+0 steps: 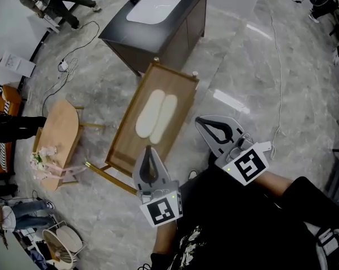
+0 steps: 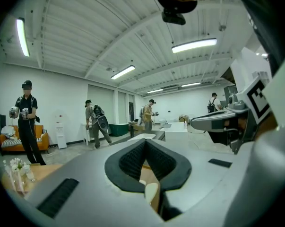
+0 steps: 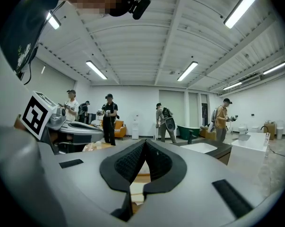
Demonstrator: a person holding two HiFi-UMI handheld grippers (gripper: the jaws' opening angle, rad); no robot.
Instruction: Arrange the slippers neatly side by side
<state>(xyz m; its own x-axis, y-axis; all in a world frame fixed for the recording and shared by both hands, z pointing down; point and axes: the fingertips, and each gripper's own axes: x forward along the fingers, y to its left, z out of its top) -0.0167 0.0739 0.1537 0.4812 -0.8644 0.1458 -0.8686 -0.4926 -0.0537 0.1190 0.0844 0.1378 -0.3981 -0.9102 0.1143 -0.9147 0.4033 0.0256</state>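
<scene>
- I see the slippers (image 1: 156,116): two pale ones lying side by side, touching along their length, in the middle of the low wooden table (image 1: 128,146) with the raised rim.
- Both slippers point the same way along the table, toes toward the far end, and nothing is on top of them.
- My left gripper (image 1: 149,151) hangs over the near edge of that table, nose aimed at the slippers but well short of them.
- In the left gripper view its jaws (image 2: 144,142) are closed tip to tip, with nothing clamped.
- My right gripper (image 1: 203,122) sits off the table's right side, over the marble floor (image 1: 242,66), near the slippers but apart from them.
- The right gripper view shows the same thing: claw (image 3: 144,142) pressed together, empty.
- Beyond the table stands a dark cabinet (image 1: 180,30) with a white basin (image 1: 156,4) set in its top.
- Off to the left there's a round wooden side table (image 1: 62,129) with flowers (image 1: 43,159) on it.
</scene>
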